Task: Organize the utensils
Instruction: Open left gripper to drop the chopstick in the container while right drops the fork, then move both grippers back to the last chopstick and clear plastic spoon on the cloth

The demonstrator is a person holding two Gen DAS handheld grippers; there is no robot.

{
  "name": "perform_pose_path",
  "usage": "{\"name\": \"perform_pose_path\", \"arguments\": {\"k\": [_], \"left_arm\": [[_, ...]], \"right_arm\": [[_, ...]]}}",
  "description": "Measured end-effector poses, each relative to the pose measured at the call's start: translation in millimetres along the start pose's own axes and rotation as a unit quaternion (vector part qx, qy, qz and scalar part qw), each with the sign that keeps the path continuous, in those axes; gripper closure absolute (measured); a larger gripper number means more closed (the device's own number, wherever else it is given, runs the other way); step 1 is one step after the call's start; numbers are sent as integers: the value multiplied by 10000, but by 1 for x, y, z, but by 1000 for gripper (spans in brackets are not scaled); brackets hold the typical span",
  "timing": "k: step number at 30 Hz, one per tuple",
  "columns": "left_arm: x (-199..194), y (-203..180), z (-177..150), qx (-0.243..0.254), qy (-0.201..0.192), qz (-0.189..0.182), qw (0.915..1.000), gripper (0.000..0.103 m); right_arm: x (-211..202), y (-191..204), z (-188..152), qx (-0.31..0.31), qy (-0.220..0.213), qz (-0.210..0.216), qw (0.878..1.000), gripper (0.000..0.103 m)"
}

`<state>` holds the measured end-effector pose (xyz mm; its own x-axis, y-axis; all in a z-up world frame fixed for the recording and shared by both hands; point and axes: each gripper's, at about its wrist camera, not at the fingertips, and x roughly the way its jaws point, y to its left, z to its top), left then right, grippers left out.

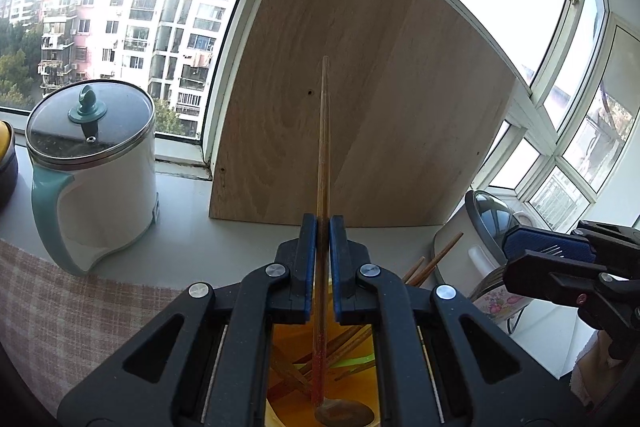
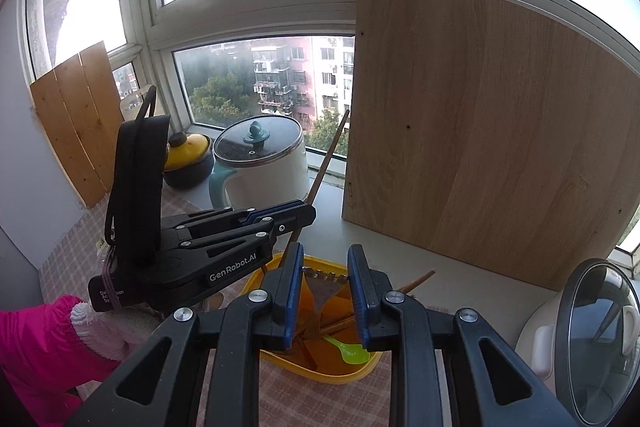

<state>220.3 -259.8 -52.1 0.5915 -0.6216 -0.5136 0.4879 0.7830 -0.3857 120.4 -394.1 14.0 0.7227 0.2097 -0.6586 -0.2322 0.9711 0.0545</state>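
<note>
My left gripper [image 1: 323,225] is shut on a long wooden spoon [image 1: 323,147]; its handle points up and its bowl [image 1: 344,413] hangs down into the yellow bin [image 2: 320,373]. The left gripper also shows in the right wrist view [image 2: 304,205] with the handle [image 2: 330,155] slanting through it. My right gripper [image 2: 323,267] is shut on a fork [image 2: 322,289] with its tines up, above the bin; it also shows in the left wrist view [image 1: 552,251]. The bin holds wooden chopsticks [image 2: 416,283] and a green plastic spoon [image 2: 348,347].
A white electric kettle [image 1: 96,171] with a glass lid stands at the left by the window. A wooden board [image 1: 360,115] leans against the window behind. A yellow-lidded dark pot [image 2: 186,159] sits beside the kettle. A white appliance with a glass lid [image 2: 600,339] stands at right. A checked cloth [image 1: 60,315] covers the counter.
</note>
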Motion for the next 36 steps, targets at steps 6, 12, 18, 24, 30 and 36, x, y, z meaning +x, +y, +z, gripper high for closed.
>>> {"name": "perform_pose_path", "arguments": {"k": [6, 12, 18, 24, 30, 36], "left_arm": [[1, -3, -5, 126, 132, -6, 9998, 99], [-11, -1, -6, 192, 159, 20, 9997, 98], [-30, 4, -6, 235, 120, 113, 9996, 86], [-55, 10, -10, 394, 77, 252, 9989, 86], [-80, 23, -14, 486, 65, 421, 9979, 86], [-106, 46, -26, 526, 242, 621, 9964, 86]], "right_arm": [[11, -3, 1, 48, 124, 51, 9999, 81], [15, -7, 2, 186, 148, 33, 9997, 78], [6, -1, -2, 160, 84, -12, 9998, 75], [-4, 9, -7, 114, 21, 46, 9999, 74], [-10, 22, -15, 84, -53, 138, 9999, 70], [-13, 31, -25, 40, -68, 282, 9996, 69]]}}
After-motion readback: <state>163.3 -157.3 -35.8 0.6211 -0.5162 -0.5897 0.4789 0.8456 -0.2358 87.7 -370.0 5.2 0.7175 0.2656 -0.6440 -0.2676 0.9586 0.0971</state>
